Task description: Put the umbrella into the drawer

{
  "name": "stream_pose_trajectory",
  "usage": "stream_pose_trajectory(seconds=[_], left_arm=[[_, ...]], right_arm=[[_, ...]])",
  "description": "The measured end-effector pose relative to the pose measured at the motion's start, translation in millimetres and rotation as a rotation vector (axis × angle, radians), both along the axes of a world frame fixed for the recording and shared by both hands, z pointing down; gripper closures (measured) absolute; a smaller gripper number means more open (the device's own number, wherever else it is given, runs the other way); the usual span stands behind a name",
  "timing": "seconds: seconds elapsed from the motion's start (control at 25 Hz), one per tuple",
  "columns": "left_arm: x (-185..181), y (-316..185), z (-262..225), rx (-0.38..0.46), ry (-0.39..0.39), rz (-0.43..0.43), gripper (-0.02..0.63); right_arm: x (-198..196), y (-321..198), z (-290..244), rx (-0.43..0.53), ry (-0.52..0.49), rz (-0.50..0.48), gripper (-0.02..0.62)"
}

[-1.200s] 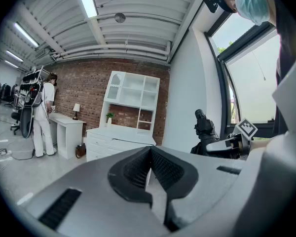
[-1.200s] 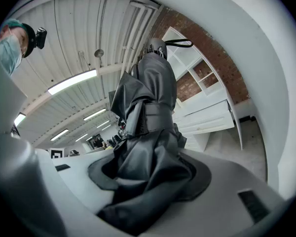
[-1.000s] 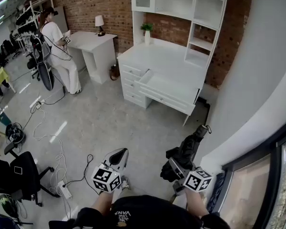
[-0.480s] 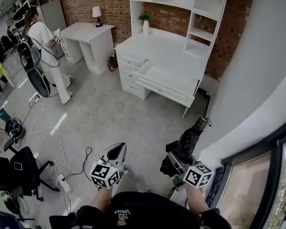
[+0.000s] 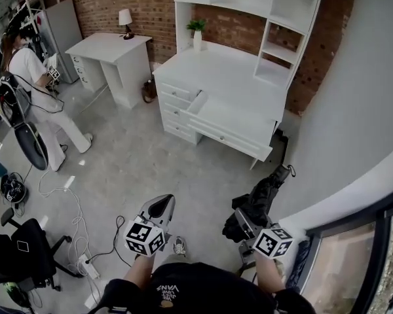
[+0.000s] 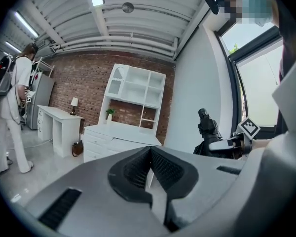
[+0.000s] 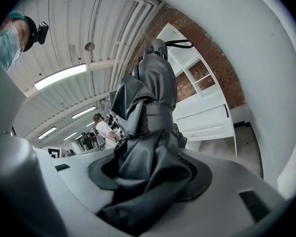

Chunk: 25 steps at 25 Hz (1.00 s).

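A black folded umbrella (image 5: 261, 198) sticks forward out of my right gripper (image 5: 247, 220), whose jaws are shut on its fabric body; it fills the right gripper view as umbrella (image 7: 155, 98), handle end pointing away. My left gripper (image 5: 158, 209) is held beside it at the left with its pads together and nothing between them, seen close up as the left gripper (image 6: 150, 149). Ahead across the grey floor stands the white desk with a hutch (image 5: 213, 70). Its wide drawer (image 5: 234, 124) is pulled out. The umbrella (image 6: 207, 130) also shows in the left gripper view, at the right.
A person in white (image 5: 29, 77) stands at the far left beside a second white desk (image 5: 108, 48) with a lamp (image 5: 125, 19). Cables (image 5: 72, 205) and a black chair (image 5: 23, 247) lie at the lower left. A white wall (image 5: 354, 123) runs along the right.
Both grippers and the view have advanced toward the hutch desk, the umbrella still gripped. The person in white has walked further left.
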<state>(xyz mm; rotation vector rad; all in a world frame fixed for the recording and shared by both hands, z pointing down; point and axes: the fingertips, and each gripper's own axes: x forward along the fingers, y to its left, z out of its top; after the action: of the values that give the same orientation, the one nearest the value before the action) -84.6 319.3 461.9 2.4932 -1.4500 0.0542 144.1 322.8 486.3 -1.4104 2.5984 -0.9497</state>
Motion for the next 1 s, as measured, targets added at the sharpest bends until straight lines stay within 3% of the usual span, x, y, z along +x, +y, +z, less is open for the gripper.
stream_pose_trajectory(seconds=[0.32,0.6,1.0], left_arm=[[-62,-86,-8,0.01,-0.001,0.01,0.6],[-88,-138,-3,0.002,-0.009,0.045,0.6],[-71,-205,16,-0.04,0.003,0.011,0.6]], right_arm=[[-54,-85,-10,0.019,-0.005,0.045,0.362],[-78,-129,-5,0.014,0.004,0.085,0.362],[-51,-212,6,-0.003,0.049,0.078,0.362]])
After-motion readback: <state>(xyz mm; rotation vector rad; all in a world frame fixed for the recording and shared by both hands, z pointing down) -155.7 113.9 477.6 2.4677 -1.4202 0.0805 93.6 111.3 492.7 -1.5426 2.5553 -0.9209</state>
